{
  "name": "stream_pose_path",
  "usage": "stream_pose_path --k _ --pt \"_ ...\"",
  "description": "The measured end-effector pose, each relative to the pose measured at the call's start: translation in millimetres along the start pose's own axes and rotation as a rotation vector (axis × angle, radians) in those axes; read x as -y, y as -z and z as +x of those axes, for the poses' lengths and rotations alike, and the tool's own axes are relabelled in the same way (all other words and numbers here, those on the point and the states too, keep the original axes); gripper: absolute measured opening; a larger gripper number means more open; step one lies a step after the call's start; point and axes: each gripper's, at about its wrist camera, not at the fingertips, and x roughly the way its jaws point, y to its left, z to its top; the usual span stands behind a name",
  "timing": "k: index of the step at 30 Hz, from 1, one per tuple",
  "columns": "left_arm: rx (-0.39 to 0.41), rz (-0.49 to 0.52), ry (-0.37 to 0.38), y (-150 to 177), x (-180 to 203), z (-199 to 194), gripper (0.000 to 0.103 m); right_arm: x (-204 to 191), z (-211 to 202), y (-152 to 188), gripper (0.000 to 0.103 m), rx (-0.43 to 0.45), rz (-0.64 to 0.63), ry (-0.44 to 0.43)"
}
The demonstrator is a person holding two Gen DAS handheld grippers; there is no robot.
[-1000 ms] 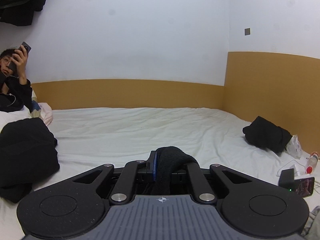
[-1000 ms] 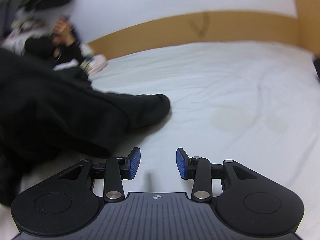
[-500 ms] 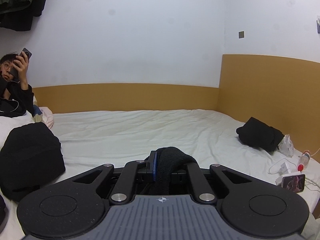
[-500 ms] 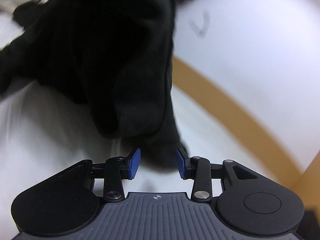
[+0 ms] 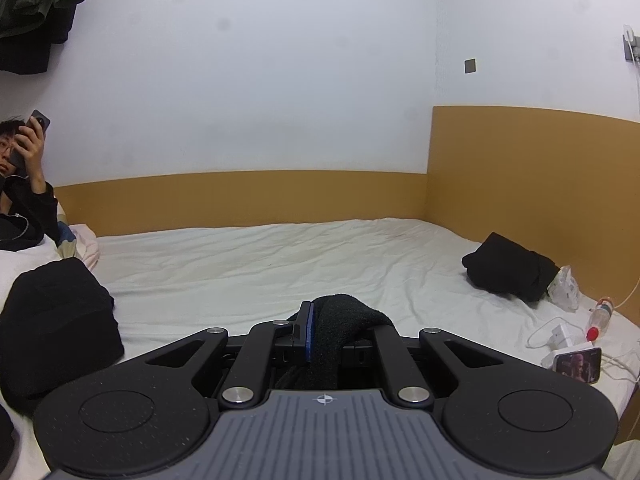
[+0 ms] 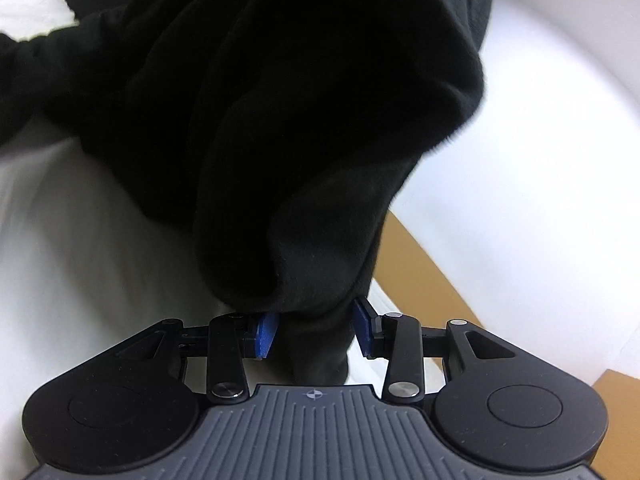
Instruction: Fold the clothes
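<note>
Left gripper [image 5: 326,330] jaws clamp a fold of the black garment [image 6: 280,128] above the bed [image 5: 260,264]; right gripper [image 6: 314,330] jaws stand part-open around a hanging edge, apparently unclosed; securing that edge seems next.

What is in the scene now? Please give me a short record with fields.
place: bed with white sheet
left claw: shut on a fold of black cloth
right claw: open, black garment hanging between the pads, not pressed
folded black clothes: far right of the bed
black pile: left of the bed
phone: right edge, screen lit
person: far left, holding a phone
</note>
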Motion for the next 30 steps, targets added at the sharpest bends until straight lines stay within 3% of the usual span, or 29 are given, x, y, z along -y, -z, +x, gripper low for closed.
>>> stream_pose_path --k 2,5,8,14,17,23,25,28,30 --pt "-0.004 0.003 0.003 -0.6 3.2 1.4 0.010 1.9 1.0 -4.4 0.040 -0.014 -0.002 -0.021" --pt "-0.009 0.013 -0.011 0.1 5.8 2.7 0.010 17.1 1.4 -13.3 0.008 -0.035 0.076 -0.051" --pt "-0.007 0.008 -0.038 1.6 2.3 2.2 0.010 54.7 -8.4 -23.1 0.007 -0.007 0.280 -0.027" --pt "-0.061 -0.050 -0.068 17.5 -16.1 3.2 0.011 125.7 -44.2 -31.7 0.007 0.088 0.565 0.127" --pt "-0.071 -0.084 -0.074 25.1 -22.7 -4.0 0.011 155.1 -62.7 -36.3 0.007 0.106 0.706 0.149" --pt "0.024 -0.113 -0.076 6.7 -28.6 -40.2 0.011 202.6 -101.9 -77.9 0.007 0.169 0.717 0.126" --pt "0.076 -0.123 -0.071 -6.6 -29.5 -56.2 0.011 215.7 -119.5 -90.0 0.007 0.227 0.724 0.153" --pt "0.153 -0.096 -0.064 -31.5 -25.6 -83.7 0.013 246.6 -116.0 -68.7 0.007 0.309 0.696 0.224" --pt "0.199 -0.065 -0.077 -49.1 -20.1 -102.9 0.015 256.9 -122.6 -82.5 0.007 0.359 0.655 0.268"
